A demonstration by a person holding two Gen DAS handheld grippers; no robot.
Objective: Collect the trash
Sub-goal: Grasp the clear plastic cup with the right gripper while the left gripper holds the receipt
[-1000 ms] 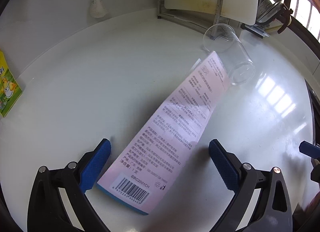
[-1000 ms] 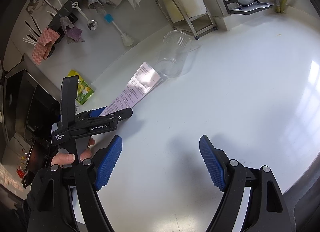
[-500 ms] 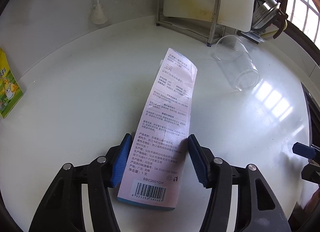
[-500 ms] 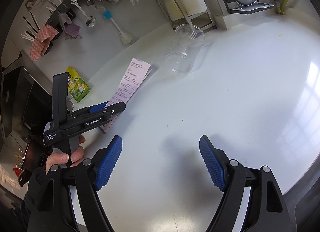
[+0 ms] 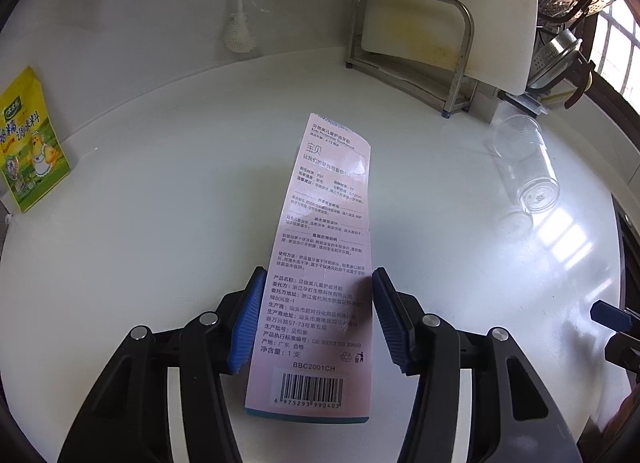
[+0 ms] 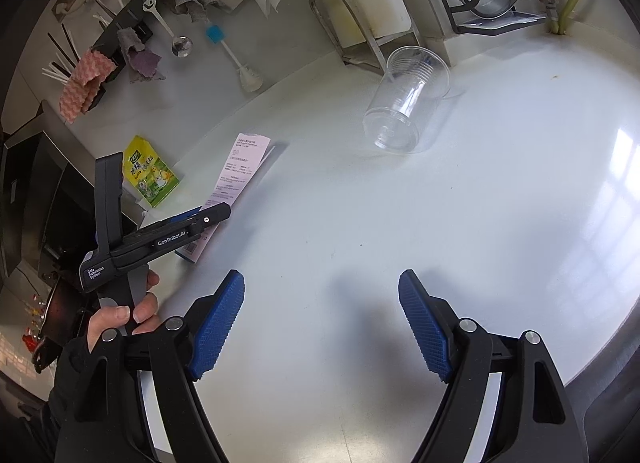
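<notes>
The left gripper [image 5: 318, 317] has just been closing, and its blue pads now pinch the long pink toothbrush package [image 5: 326, 247] by its two edges, near the barcode end — whether that end is clear of the white counter [image 5: 152, 199] is hard to tell. Right of the package and well apart from it, a clear plastic cup [image 5: 526, 167] lies on its side. Left of the package, a yellow sachet [image 5: 30, 139] leans at the counter's back edge. The right gripper [image 6: 320, 327] — fingers spread, nothing between them — hangs over bare counter nearer the camera than the package.
</notes>
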